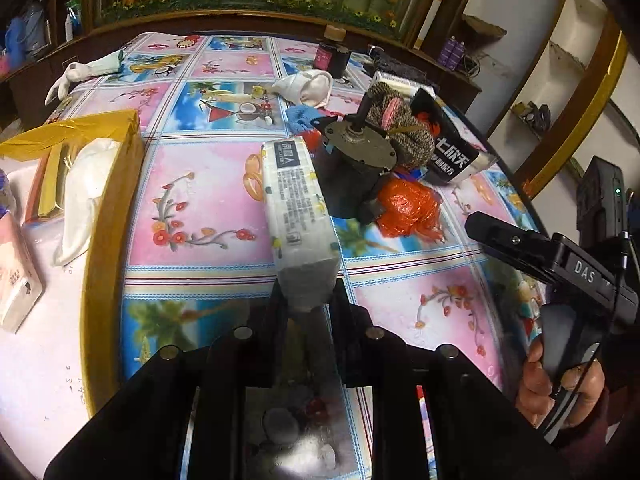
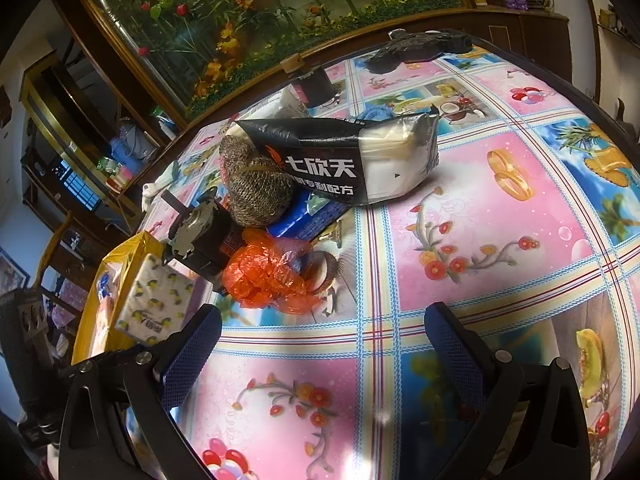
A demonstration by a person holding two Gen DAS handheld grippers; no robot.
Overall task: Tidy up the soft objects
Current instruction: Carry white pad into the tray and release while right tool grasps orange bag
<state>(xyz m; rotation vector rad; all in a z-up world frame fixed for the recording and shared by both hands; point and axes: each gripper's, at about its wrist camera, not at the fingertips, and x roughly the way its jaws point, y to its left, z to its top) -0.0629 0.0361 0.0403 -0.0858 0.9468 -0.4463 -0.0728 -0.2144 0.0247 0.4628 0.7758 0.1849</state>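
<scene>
A white tissue pack with a lemon print juts forward from my left gripper, which is shut on its near end and holds it above the table. In the right wrist view the same tissue pack hangs beside a yellow bag. My right gripper stands open over the flowered tablecloth with nothing between its blue pads. A pile lies ahead of it: a brown knitted piece, a black-and-white soft pack and an orange plastic bag.
A yellow box at the left holds white tissue and packs. A dark metal motor sits in the pile. A white cloth, a white glove and a dark jar lie further back. A hand grips the right tool.
</scene>
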